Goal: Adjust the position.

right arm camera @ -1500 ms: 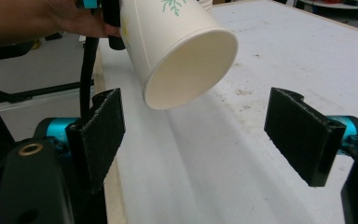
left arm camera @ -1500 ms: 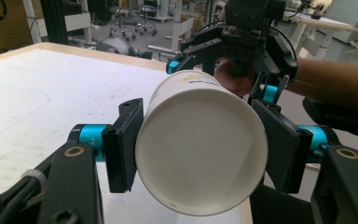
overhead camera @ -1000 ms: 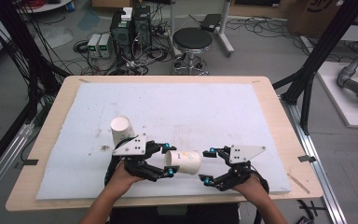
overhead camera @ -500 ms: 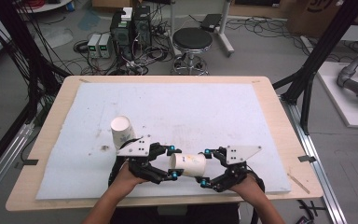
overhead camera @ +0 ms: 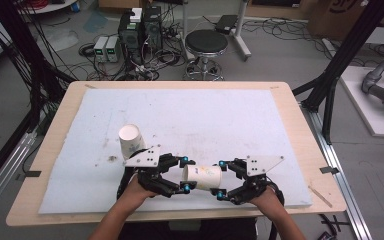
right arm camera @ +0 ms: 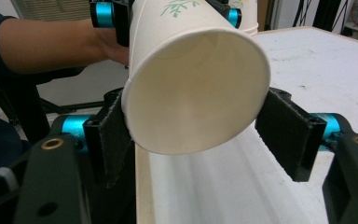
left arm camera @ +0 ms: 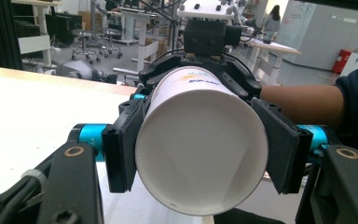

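Paper cup (overhead camera: 201, 176) at 6 o'clock: light, crushable, grip its rims gently. Left hand-held gripper (overhead camera: 183, 174) clamps one end; right hand-held gripper (overhead camera: 221, 178) brackets the other, slightly slack.

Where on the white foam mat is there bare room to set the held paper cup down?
The white foam mat lies bare across its far half and whole right side, beyond the right gripper. It is crowded at the near edge, where the left gripper clamps the sideways white paper cup, and by the upright paper cup at left.

stool (overhead camera: 206, 42) | computer towers (overhead camera: 139, 25) | cables on floor (overhead camera: 172, 47)
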